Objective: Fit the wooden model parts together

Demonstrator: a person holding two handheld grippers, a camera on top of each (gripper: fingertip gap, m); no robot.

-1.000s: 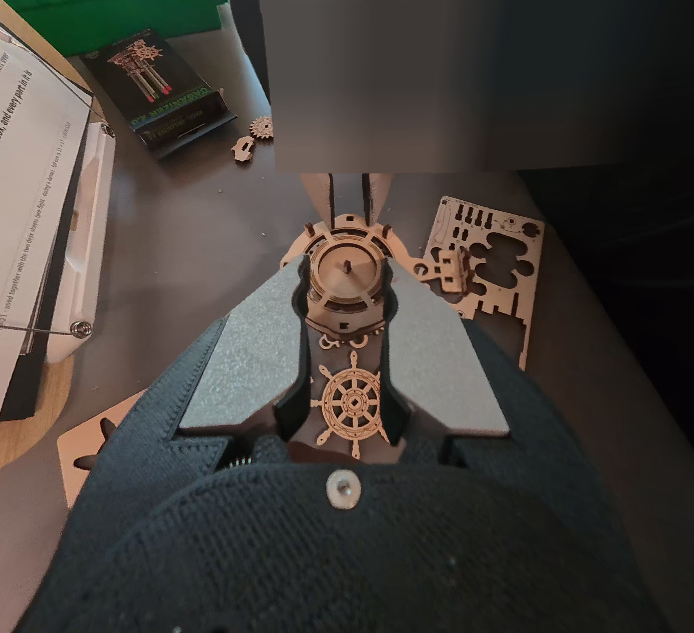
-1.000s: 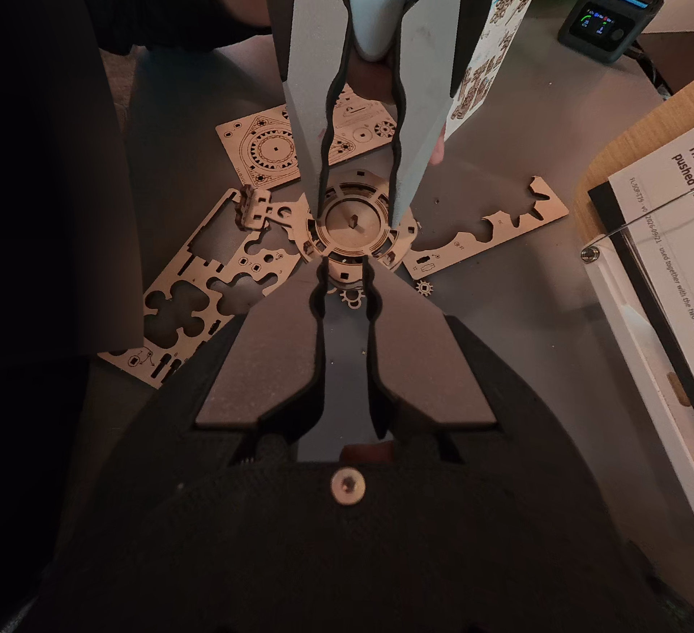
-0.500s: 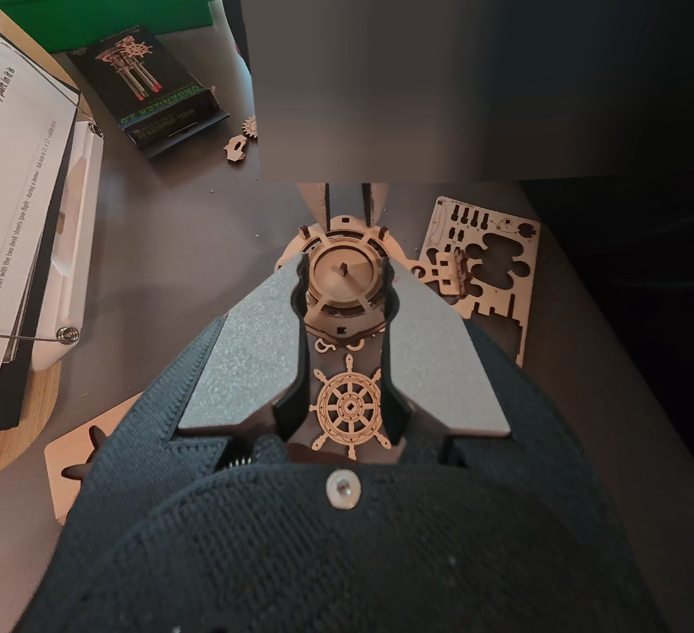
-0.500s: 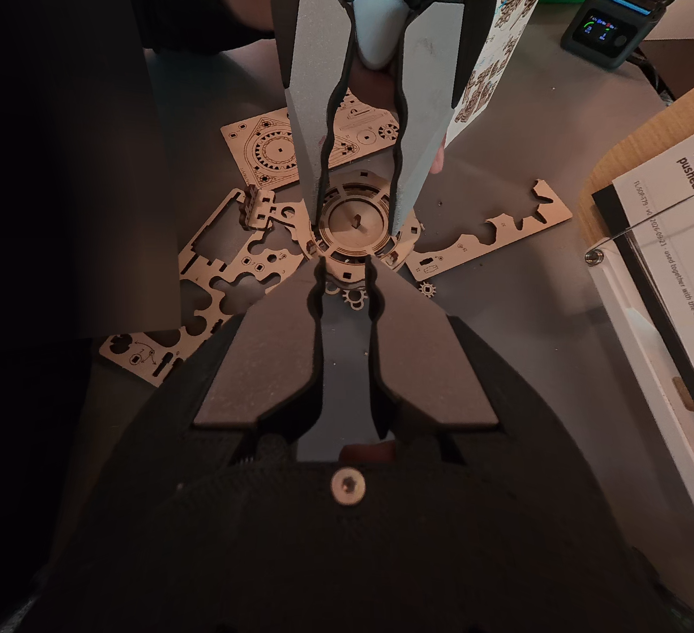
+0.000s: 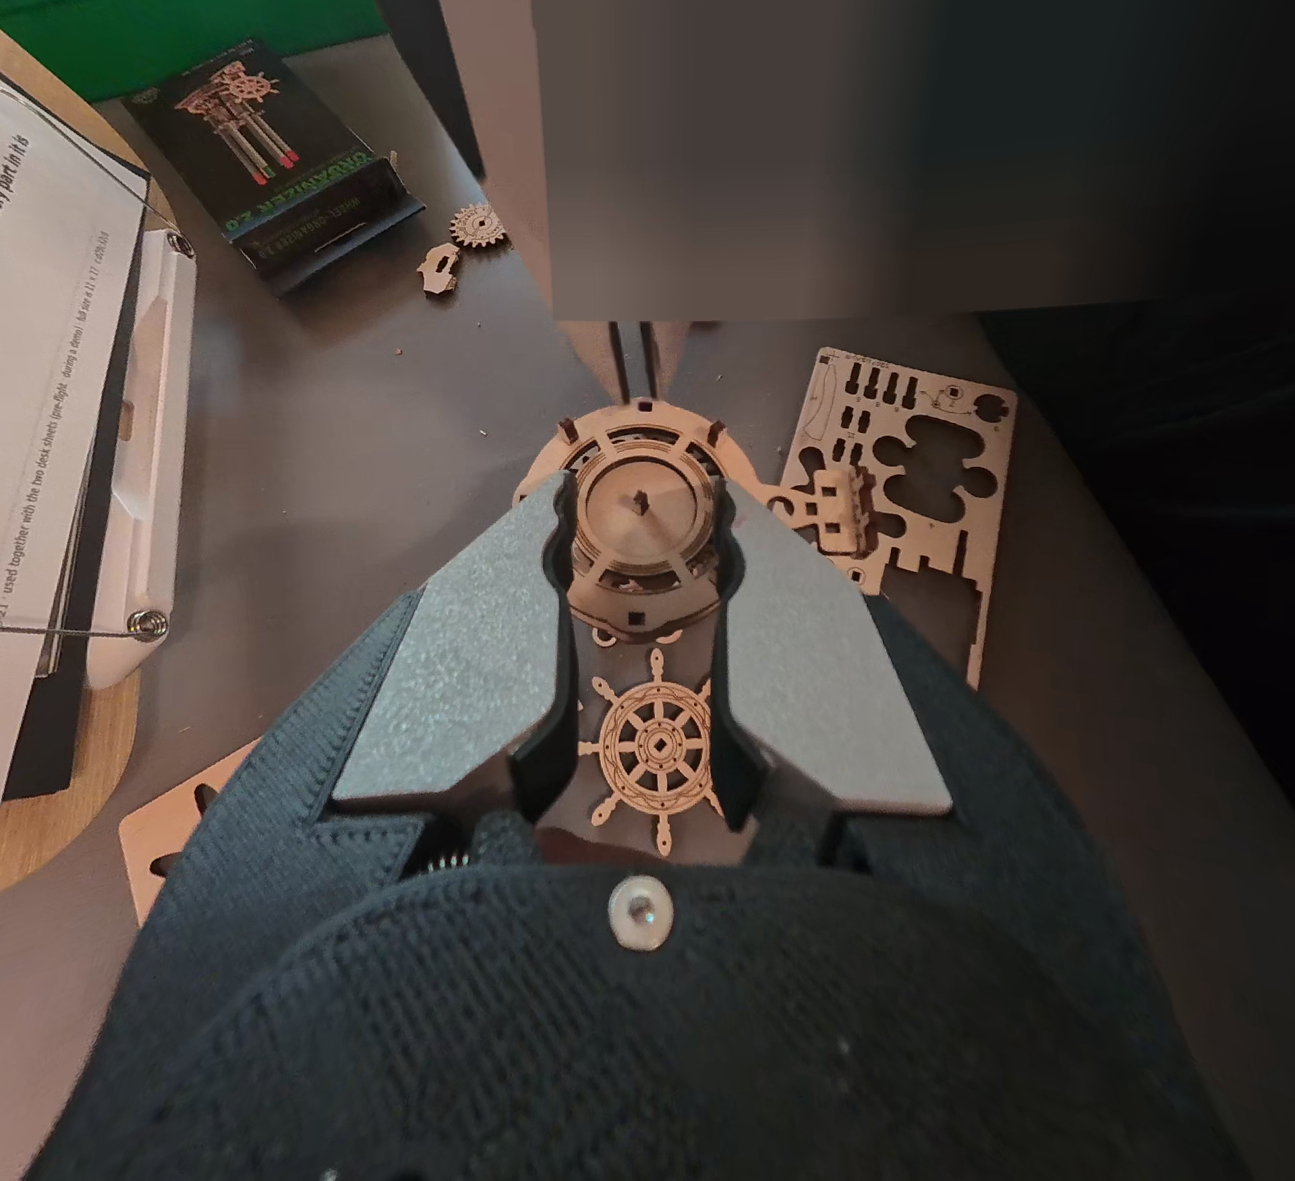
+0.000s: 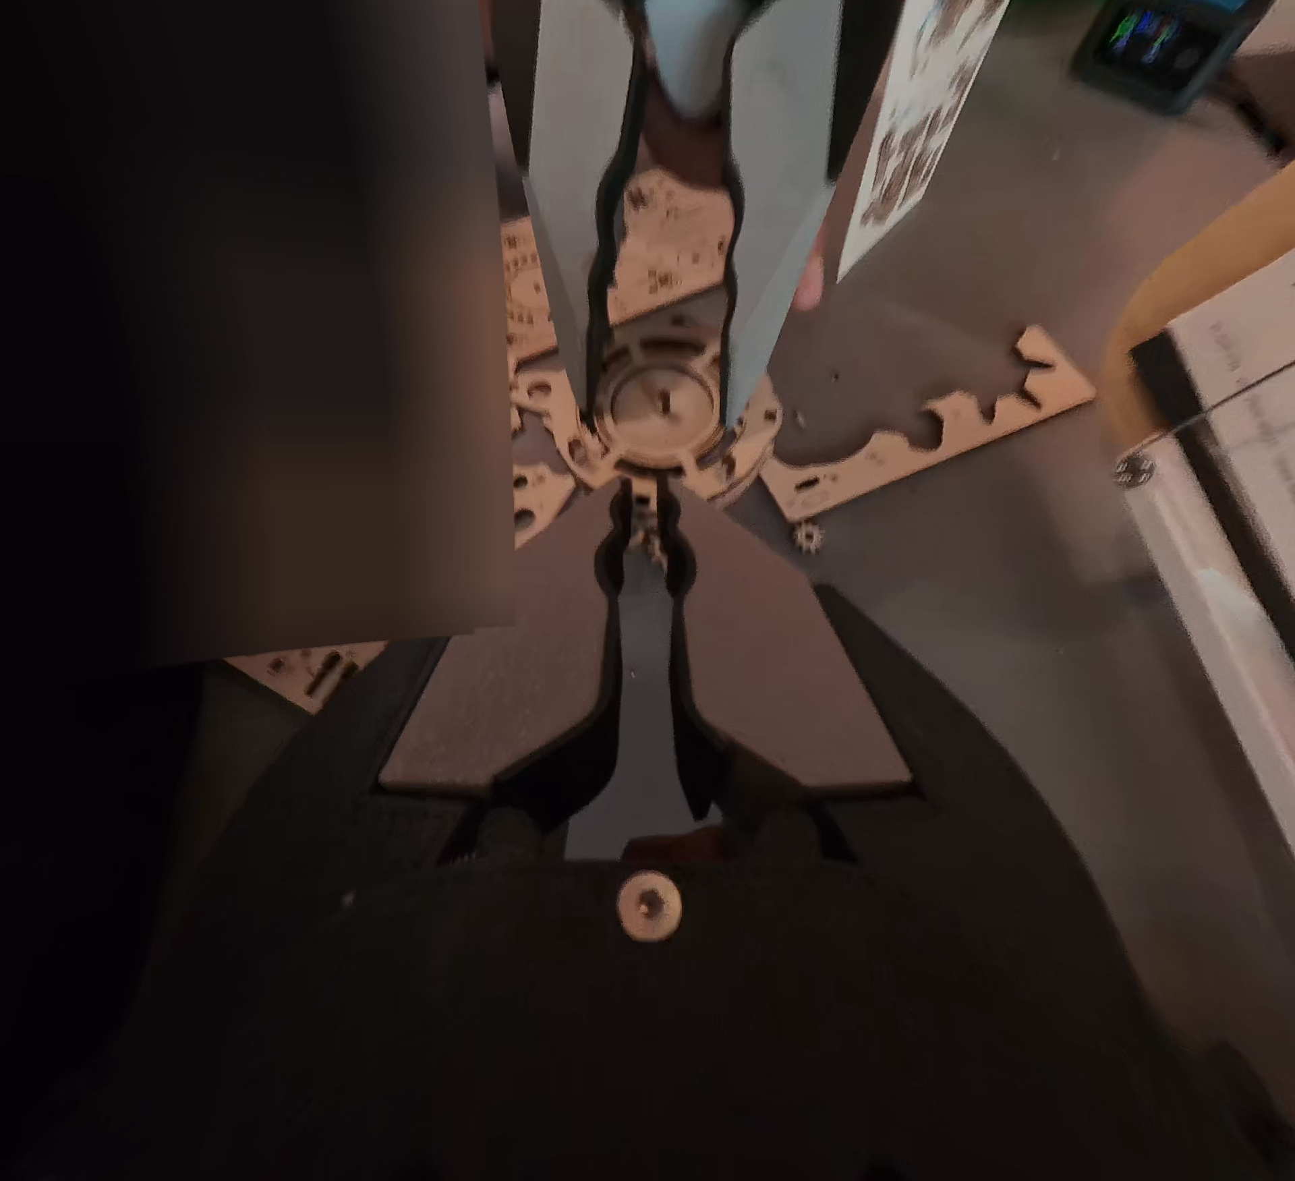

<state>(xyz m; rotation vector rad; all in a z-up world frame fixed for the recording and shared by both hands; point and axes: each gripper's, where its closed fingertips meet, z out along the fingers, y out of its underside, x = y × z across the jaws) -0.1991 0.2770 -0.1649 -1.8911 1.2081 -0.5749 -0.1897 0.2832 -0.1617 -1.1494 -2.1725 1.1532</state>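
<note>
A round wooden model [image 5: 641, 517] with a centre peg stands on the dark table. My left gripper [image 5: 641, 499] is shut on its raised middle ring, one finger on each side. It also shows in the right wrist view [image 6: 659, 401], reaching in from the far side. My right gripper [image 6: 642, 490] has its jaws narrowed onto the model's rim [image 6: 641, 506] on the side facing it; this view is blurred. Its fingertips [image 5: 617, 369] show beyond the model in the left wrist view. A wooden ship's wheel [image 5: 655, 744] lies flat between my left fingers, untouched.
A cut-out parts sheet [image 5: 932, 594] with a small assembled piece [image 5: 848, 510] lies to the right. A gear [image 5: 478, 226], a black box [image 5: 273, 166] and clipped papers [image 5: 63, 376] lie to the left. A wavy-edged sheet [image 6: 932, 432], a tiny gear [image 6: 809, 538] and a screen device [image 6: 1156, 33] show in the right wrist view. About 10 cm separates my left fingertips from the wooden ship's wheel [image 5: 655, 744].
My right gripper's jaws have narrowed and moved in onto the model's rim. My left gripper keeps its hold on the middle ring, with only a slight shift of view.
</note>
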